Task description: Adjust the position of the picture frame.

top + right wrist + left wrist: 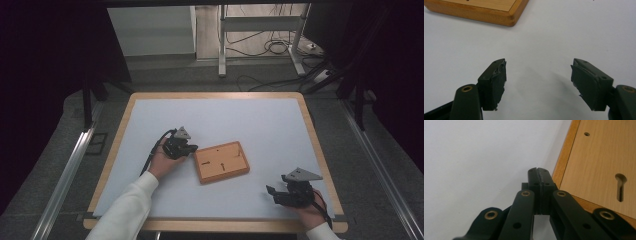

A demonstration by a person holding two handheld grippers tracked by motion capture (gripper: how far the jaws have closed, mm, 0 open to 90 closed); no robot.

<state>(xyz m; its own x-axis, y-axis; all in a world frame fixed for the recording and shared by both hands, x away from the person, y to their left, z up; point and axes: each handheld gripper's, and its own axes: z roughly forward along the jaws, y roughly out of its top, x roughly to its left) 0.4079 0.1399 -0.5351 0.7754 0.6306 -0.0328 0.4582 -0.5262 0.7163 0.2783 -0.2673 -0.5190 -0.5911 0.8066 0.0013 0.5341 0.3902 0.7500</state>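
Observation:
A shallow wooden tray (221, 161) lies near the middle of the white table mat, with a keyhole slot and small holes in its floor. My left gripper (192, 149) rests at the tray's left edge, jaws shut with nothing between them. In the left gripper view the closed tips (539, 173) sit just beside the tray's wooden rim (564, 157). My right gripper (272, 194) rests on the mat near the front right, apart from the tray, jaws open. In the right gripper view the wide-apart pads (496, 82) frame bare mat, and the tray's corner (510, 13) lies beyond them.
The mat (215, 120) sits in a wooden-edged table top (310, 125). Metal rails (70, 170) run along both sides. Beyond the far edge stand a frame's legs (222, 45) and loose cables (275, 47) on the floor.

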